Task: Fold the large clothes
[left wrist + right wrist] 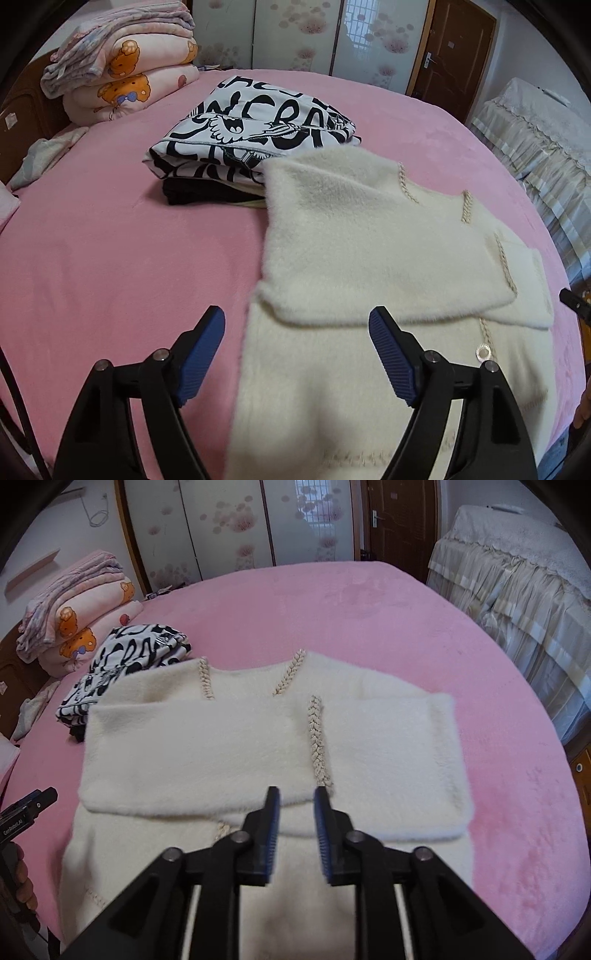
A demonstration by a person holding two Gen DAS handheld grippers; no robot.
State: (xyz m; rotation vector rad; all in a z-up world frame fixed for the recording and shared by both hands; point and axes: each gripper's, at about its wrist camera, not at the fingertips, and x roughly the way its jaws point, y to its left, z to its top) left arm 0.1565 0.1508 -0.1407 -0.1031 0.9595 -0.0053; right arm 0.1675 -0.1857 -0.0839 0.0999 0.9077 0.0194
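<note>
- We see the cream sweater (258,746) lying flat on the pink bed cover (369,609), with both sleeves folded across its chest so they form one broad band from 9 to 3 o'clock in the right wrist view.
- The band's near edge runs straight across, just ahead of our right gripper (295,794), whose blue-padded fingers stand narrowly apart with a slim gap between them and nothing held.
- A braided trim line (317,738) runs down the sleeve toward that gap; whether the fingertips touch the fabric we cannot tell.
- Our left gripper (297,317) is spread wide and holds nothing; its left finger hangs over bare pink cover, its right finger over the sweater, and the garment's left edge passes between them.
- In the left view the sweater (369,236) fills the field from 12 to 5 o'clock, its hem reaching toward the bed's near edge.
- At 11 o'clock, a folded black-and-white printed garment (255,133) tops a small stack; the sweater's far left corner lies against it, so that side is tight.
- Folded quilts (129,66) sit further off at 10 o'clock, well apart from the sweater.
- Open pink cover stretches at 9 o'clock in the left view and from 12 to 3 o'clock in the right view, up to the bed's curved far edge.
- A lace-draped piece of furniture (517,572) stands beyond the bed at 2 o'clock.
</note>
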